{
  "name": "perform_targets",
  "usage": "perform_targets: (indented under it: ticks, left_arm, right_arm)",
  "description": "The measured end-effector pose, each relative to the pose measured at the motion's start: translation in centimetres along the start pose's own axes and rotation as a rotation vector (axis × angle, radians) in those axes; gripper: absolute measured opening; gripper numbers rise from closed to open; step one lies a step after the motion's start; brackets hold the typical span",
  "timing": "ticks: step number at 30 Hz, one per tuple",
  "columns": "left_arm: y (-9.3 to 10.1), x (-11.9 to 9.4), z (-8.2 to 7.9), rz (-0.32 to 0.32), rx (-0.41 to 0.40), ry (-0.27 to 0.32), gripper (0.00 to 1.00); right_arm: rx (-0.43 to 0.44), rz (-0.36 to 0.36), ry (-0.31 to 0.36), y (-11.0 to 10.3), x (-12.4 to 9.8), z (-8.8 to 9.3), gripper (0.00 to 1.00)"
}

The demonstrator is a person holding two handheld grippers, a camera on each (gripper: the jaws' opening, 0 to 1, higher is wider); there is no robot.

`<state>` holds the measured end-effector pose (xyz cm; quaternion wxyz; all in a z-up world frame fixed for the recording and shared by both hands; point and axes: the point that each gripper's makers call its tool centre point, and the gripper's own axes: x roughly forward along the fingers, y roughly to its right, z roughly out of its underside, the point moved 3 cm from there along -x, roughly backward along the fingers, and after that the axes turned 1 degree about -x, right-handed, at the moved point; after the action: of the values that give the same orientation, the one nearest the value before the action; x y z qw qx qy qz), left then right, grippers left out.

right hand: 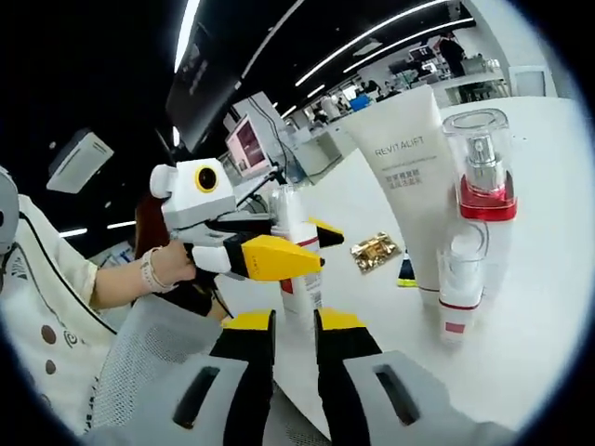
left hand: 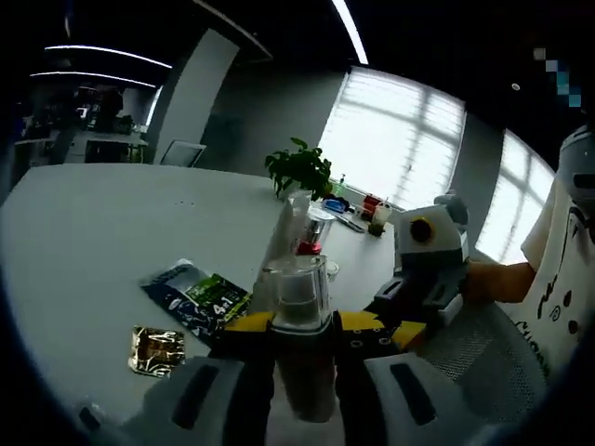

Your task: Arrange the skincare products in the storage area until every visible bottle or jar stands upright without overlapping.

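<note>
Right now my left gripper (left hand: 303, 346) points out across the white tabletop (left hand: 84, 242), its yellow-tipped fingers (left hand: 244, 325) closed narrow on a clear-capped bottle (left hand: 299, 307) held upright between them. Beyond it lie a glossy dark sachet (left hand: 197, 297) and a crinkled gold foil packet (left hand: 156, 350). My right gripper (right hand: 294, 327) has its fingers (right hand: 251, 323) a narrow gap apart with nothing between them. Ahead stand a tall smooth white tube (right hand: 414, 177) marked REVITALIFT, a red-collared pump bottle (right hand: 483, 167) under a clear cap, and a small white bottle (right hand: 458, 288) just beside them.
</note>
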<state>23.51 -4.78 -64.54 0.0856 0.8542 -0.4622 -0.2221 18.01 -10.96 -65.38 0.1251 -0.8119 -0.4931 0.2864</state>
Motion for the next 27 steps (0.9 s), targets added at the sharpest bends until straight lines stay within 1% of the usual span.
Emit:
perform_targets:
  ticks: [1,3,5,7,9,10,11,12,13,14,17,19,20,21,24,25,27]
  left_arm:
    - [-0.1,0.0,0.1,-0.009,-0.003,-0.002,0.20]
    - [-0.2,0.2,0.4,-0.020,0.016,-0.014,0.20]
    - [-0.2,0.4,0.8,-0.029,0.034,-0.034,0.20]
    - [-0.1,0.7,1.2,-0.034,0.048,-0.059,0.20]
    - [-0.3,0.9,1.8,-0.050,0.076,-0.093,0.20]
    - [-0.4,1.0,2.0,-0.056,0.113,-0.115,0.20]
    - [-0.3,1.1,2.2,-0.055,0.116,-0.122,0.20]
    - [-0.1,1.2,2.2,-0.052,0.118,-0.125,0.20]
    - [0.2,1.5,2.2,-0.043,0.133,-0.128,0.20]
    - [0.4,1.6,2.2,-0.036,0.147,-0.134,0.20]
    - [1.2,2.2,2.5,-0.006,0.192,-0.157,0.20]
    - [2.2,2.9,2.8,0.010,0.219,-0.166,0.20]
    - [2.7,3.1,2.8,0.030,0.225,-0.169,0.20]
    - [2.6,3.2,2.8,0.028,0.222,-0.174,0.20]
    - [2.8,3.3,2.5,0.029,0.253,-0.169,0.20]
    - [3.4,3.4,2.3,0.044,0.266,-0.158,0.20]
    - [3.8,3.4,2.1,0.061,0.271,-0.143,0.20]
  right_arm:
    - [-0.002,0.002,0.004,0.0,0.0,-0.1,0.20]
    - [-0.017,0.006,0.013,0.0,0.0,-0.3,0.18]
    - [-0.017,0.010,0.033,0.0,-0.1,-0.7,0.19]
    - [-0.027,0.021,0.055,0.1,-0.3,-1.1,0.19]
    - [-0.038,0.025,0.096,0.1,-0.5,-1.7,0.20]
    - [-0.030,0.027,0.104,0.2,-0.6,-1.9,0.21]
    - [-0.028,0.033,0.104,0.3,-0.6,-1.9,0.22]
    - [-0.026,0.042,0.104,0.5,-0.6,-1.9,0.23]
    - [-0.031,0.069,0.103,0.9,-0.7,-1.9,0.25]
    - [-0.047,0.082,0.111,1.0,-0.8,-2.1,0.26]
    - [-0.049,0.078,0.150,0.9,-1.0,-2.7,0.24]
    - [-0.049,0.087,0.152,0.9,-1.0,-2.8,0.23]
    - [-0.051,0.092,0.152,1.0,-1.0,-2.8,0.23]
    - [-0.055,0.101,0.150,1.1,-1.1,-2.8,0.24]
    - [-0.056,0.123,0.159,1.4,-1.4,-2.9,0.23]
    - [-0.052,0.124,0.164,1.4,-1.4,-3.0,0.24]
    - [-0.049,0.135,0.172,1.6,-1.5,-3.1,0.23]
